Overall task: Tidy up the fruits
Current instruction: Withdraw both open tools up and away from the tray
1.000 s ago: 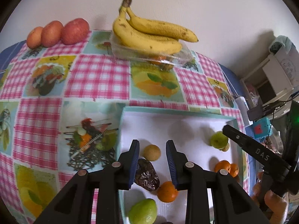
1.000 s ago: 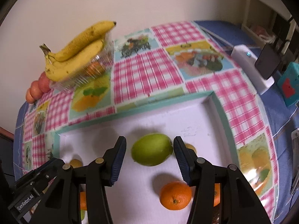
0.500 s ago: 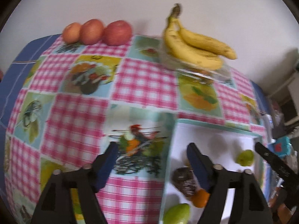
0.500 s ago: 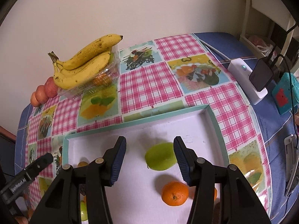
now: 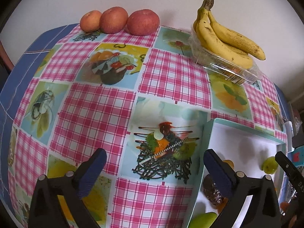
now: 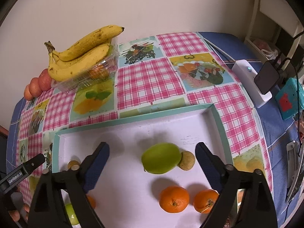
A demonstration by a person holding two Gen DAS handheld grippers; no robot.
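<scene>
Jaws wide on both, holding nothing. Left gripper (image 5: 154, 164) over tablecloth (image 5: 91, 110), beside tray (image 5: 206, 142). Right gripper (image 6: 152, 157) over tray; green fruit (image 6: 160, 160) between fingers, oranges (image 6: 173, 199) nearer. Bananas (image 6: 83, 52) far back on clear box (image 6: 85, 76).

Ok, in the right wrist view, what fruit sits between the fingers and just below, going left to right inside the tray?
Green fruit → small brownish fruit touching it on its right; in the row below, larger orange → second orange. All lie on the tray floor, the right gripper open around them.
</scene>
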